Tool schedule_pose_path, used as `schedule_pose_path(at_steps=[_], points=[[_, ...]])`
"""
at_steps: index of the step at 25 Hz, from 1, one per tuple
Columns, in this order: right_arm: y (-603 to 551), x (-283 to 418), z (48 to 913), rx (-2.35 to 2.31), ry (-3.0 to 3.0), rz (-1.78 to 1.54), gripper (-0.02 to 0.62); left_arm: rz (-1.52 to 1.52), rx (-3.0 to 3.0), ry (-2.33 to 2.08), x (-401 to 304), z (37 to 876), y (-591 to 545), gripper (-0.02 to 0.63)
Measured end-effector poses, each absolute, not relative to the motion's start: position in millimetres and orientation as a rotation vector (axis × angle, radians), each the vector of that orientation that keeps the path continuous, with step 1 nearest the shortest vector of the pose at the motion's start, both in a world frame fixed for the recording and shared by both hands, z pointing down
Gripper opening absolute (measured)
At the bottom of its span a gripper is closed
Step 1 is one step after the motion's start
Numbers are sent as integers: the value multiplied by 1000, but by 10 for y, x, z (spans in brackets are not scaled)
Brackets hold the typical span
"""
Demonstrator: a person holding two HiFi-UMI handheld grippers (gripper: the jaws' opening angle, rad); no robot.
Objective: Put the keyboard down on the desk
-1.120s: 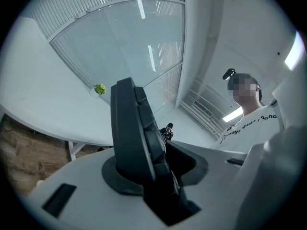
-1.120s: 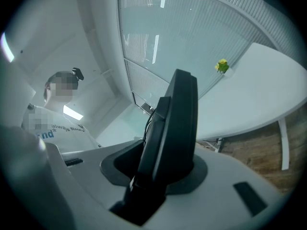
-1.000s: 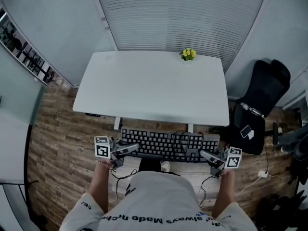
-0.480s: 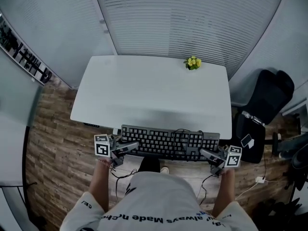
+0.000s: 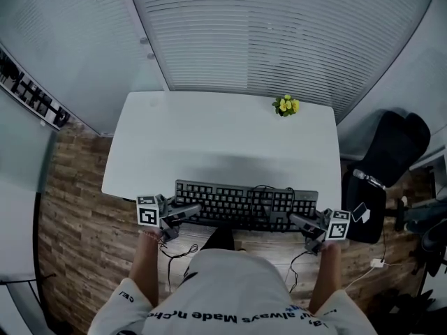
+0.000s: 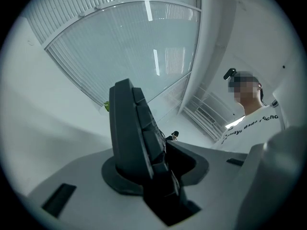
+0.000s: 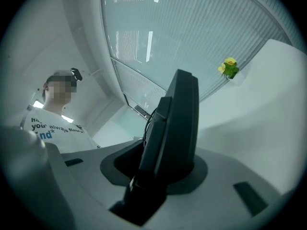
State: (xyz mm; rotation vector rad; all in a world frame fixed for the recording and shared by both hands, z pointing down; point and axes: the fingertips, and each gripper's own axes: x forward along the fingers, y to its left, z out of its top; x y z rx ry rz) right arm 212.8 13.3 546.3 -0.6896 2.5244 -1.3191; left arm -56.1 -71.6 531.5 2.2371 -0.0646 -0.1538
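I hold the black keyboard (image 5: 244, 206) by both ends: my left gripper (image 5: 190, 211) is clamped on its left end, my right gripper (image 5: 300, 222) on its right end. The keyboard is over the near edge of the white desk (image 5: 223, 138). Small yellow flowers (image 5: 286, 105) stand at the desk's far edge.

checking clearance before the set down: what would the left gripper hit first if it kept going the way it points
The keyboard itself: the left gripper is shut on its left end and points along it, toward the right gripper at the far end. The desk seems below that line.
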Motion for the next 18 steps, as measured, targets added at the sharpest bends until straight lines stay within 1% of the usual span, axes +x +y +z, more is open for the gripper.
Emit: schedule_pose_path(at_steps=[7, 18], points=[[-441, 1928, 5466, -696, 2532, -1329, 152, -160, 2229, -72, -760, 5349, -1283, 163], [-963, 1749, 5553, -740, 2521, -1321, 155, -151, 2228, -73, -933, 5451, -1845, 163]])
